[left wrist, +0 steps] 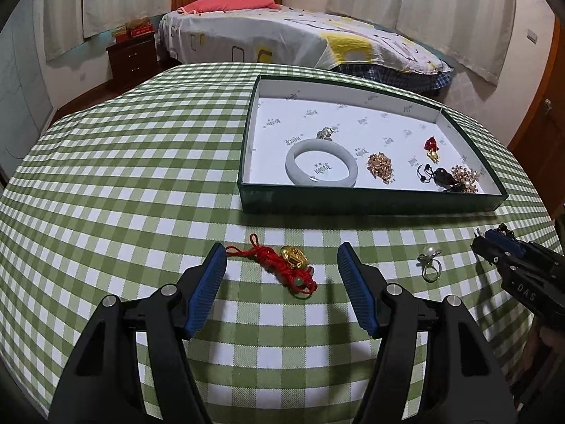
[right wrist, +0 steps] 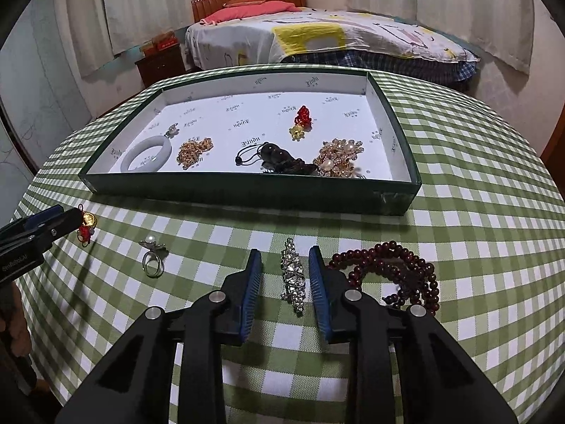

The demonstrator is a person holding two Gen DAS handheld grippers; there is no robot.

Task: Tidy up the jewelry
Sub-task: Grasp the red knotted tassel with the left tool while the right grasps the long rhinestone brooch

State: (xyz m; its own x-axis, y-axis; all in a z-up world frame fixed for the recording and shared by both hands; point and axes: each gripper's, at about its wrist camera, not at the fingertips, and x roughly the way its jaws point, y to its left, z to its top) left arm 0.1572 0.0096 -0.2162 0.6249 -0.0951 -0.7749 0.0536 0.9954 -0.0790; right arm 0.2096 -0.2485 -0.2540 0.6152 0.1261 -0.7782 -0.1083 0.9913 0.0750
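A red cord charm with a gold piece lies on the checked cloth between the fingers of my open left gripper. A silver rhinestone clip lies between the fingers of my open right gripper, untouched. A dark red bead bracelet lies just right of it. A pearl ring lies between the two grippers; it also shows in the left wrist view. The green tray holds a white bangle, gold chains and other pieces.
The tray stands at the far middle of the round table with the green checked cloth. The right gripper shows at the right edge of the left view. A bed and a nightstand stand beyond the table.
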